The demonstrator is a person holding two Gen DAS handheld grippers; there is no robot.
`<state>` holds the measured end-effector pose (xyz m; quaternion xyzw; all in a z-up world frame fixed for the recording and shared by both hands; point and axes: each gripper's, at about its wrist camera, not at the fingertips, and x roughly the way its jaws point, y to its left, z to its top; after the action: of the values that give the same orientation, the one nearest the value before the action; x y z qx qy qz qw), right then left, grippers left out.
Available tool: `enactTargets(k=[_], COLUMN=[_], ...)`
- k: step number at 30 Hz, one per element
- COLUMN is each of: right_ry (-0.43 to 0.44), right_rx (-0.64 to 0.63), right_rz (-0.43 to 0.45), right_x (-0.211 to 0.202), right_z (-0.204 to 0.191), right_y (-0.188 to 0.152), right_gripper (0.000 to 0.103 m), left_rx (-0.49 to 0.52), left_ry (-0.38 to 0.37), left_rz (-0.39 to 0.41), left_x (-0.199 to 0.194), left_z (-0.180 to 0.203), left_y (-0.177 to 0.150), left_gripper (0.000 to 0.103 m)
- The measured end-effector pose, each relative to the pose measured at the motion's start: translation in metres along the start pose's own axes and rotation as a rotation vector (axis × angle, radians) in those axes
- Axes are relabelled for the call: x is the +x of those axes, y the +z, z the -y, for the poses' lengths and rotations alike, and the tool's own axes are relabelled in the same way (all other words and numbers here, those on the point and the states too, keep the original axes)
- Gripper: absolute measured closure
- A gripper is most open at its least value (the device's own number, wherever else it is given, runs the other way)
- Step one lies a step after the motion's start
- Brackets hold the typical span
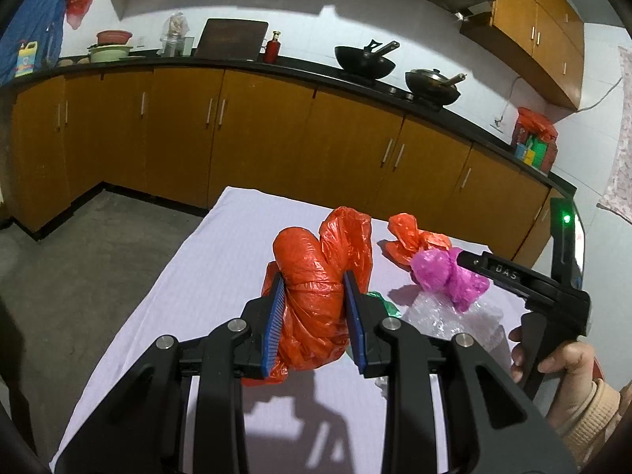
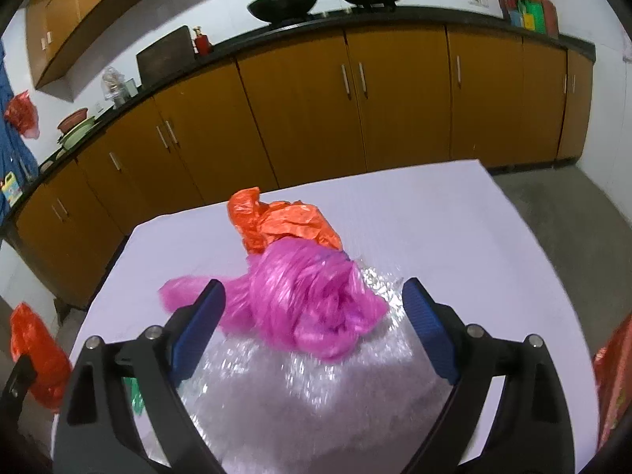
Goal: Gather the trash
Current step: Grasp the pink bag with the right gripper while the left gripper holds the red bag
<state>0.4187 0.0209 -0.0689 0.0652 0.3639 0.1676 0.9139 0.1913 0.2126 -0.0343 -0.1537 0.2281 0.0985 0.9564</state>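
My left gripper [image 1: 314, 284] is shut on a crumpled orange plastic bag [image 1: 316, 272] and holds it above the white table [image 1: 221, 260]. My right gripper [image 2: 312, 300] is open, its blue pads on either side of a pink plastic bag [image 2: 308, 296] that lies on clear bubble wrap [image 2: 276, 379]. The pink bag [image 1: 442, 272] and the bubble wrap [image 1: 446, 316] also show in the left wrist view, with the right gripper's fingers [image 1: 497, 270] at the bag. A second orange bag [image 2: 284, 221] lies just behind the pink one. A green scrap [image 1: 385, 304] lies behind the held bag.
Orange kitchen cabinets [image 1: 260, 134] under a black counter [image 1: 308, 75] run behind the table. Two woks [image 1: 365, 61] and a red bottle [image 1: 271, 49] stand on the counter. Grey concrete floor [image 1: 91, 252] lies to the table's left.
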Motion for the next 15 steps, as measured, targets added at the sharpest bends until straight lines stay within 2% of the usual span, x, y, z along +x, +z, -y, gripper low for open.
enactTargets(k=[3, 6, 9, 15], right_ry=[0.02, 0.054, 0.073, 0.081], right_rx=[-0.012, -0.024, -0.027, -0.027], right_rz=[-0.044, -0.089, -0.079, -0.036], right_x=[0.015, 0.026, 0.022, -0.01], right_z=[-0.001, -0.001, 0.0, 0.007], right_y=[-0.003, -0.009, -0.012, -0.02], right_gripper=[0.015, 0.037, 0.047, 0.05], left_rx=[-0.004, 0.0, -0.001, 0.006], left_ry=[0.0, -0.002, -0.005, -0.012], left_rz=[-0.006, -0.014, -0.019, -0.02], left_x=[0.004, 0.006, 0.007, 0.004], left_z=[0.0, 0.003, 0.005, 0.009], left_y=[-0.001, -0.005, -0.006, -0.005], left_gripper=[0.073, 0.073, 0.073, 0.073])
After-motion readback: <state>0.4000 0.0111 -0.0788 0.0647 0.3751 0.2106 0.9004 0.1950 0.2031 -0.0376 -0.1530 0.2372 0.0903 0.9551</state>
